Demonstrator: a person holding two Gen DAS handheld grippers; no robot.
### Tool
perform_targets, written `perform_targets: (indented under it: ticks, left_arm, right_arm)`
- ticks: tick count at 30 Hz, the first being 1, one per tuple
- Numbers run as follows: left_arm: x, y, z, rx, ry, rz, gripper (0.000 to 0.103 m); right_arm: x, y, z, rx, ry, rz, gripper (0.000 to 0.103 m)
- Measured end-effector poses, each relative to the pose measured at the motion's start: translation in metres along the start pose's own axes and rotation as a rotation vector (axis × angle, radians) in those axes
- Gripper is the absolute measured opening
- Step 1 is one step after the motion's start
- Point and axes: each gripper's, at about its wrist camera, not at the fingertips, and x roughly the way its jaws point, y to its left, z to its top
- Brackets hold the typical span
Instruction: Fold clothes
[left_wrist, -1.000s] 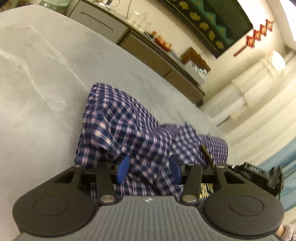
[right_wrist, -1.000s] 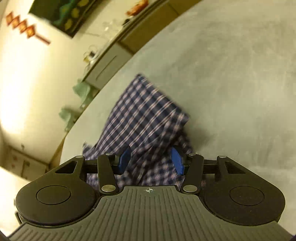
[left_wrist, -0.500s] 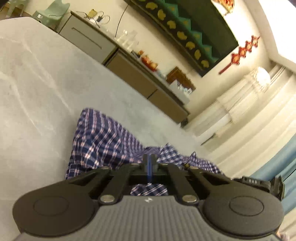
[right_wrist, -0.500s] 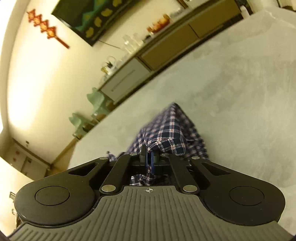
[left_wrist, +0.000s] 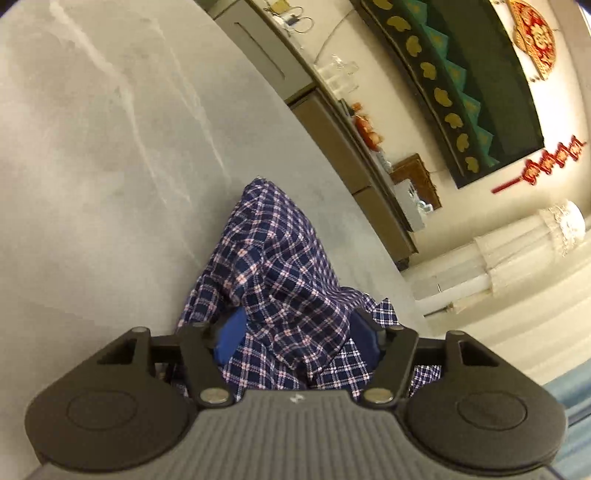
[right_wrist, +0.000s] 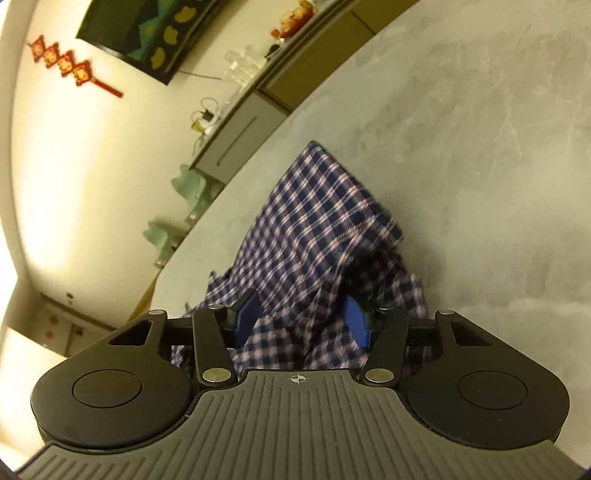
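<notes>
A navy, white and pink checked garment (left_wrist: 273, 251) lies bunched on the grey table (left_wrist: 92, 166). In the left wrist view my left gripper (left_wrist: 297, 325) has its blue pads (left_wrist: 231, 334) spread wide and its jaws are opening, with a ridge of the cloth lying loose between them. The right wrist view shows the same garment (right_wrist: 314, 206) from its other end. My right gripper (right_wrist: 301, 315) is also opening, its blue pads (right_wrist: 356, 323) apart, and a fold of the cloth sits between them unpinched.
The grey table (right_wrist: 480, 147) stretches wide around the garment. A long sideboard (left_wrist: 332, 122) with bottles and boxes runs along the far wall. Pale green chairs (right_wrist: 188, 188) stand past the table's edge. White curtains (left_wrist: 498, 266) hang on the right.
Half a second ago both grippers were shut on the cloth; now both have their pads apart and the cloth has dropped loose between them. The left gripper has rolled and shifted.
</notes>
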Motion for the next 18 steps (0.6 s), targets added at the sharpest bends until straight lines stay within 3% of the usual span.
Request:
perform_targets:
  ticks: [3,9,10,11,13,14,16,18]
  left_arm:
    - [-0.006,0.002,-0.002,-0.042,-0.016,0.02,0.073]
    - [0.016,-0.008,0.012,0.004,-0.051,0.039,0.072]
    - [0.018,-0.008,0.015,0.003,-0.059,0.028,0.065]
    - [0.021,-0.009,0.017,0.002,-0.065,0.016,0.051]
    - [0.025,-0.01,0.019,0.012,-0.063,0.001,0.035]
    - [0.026,-0.01,0.02,0.017,-0.053,-0.002,0.019]
    - [0.027,-0.009,0.02,0.024,-0.036,-0.008,0.003]
    - [0.018,-0.008,0.021,0.013,-0.041,-0.03,0.002]
  right_arm:
    - [0.011,-0.013,0.01,0.024,0.0,0.0,0.056]
    - [0.018,-0.013,0.019,0.018,0.019,0.027,0.056]
    - [0.017,-0.011,0.019,0.001,0.017,0.03,0.054]
    - [0.016,-0.01,0.018,-0.015,0.015,0.034,0.05]
    - [0.015,-0.006,0.019,-0.06,0.011,0.021,0.028]
    - [0.016,-0.006,0.019,-0.074,0.018,0.015,0.009]
    - [0.015,-0.006,0.018,-0.091,0.011,0.009,0.004]
    - [0.007,-0.001,0.016,-0.089,-0.002,0.023,0.002]
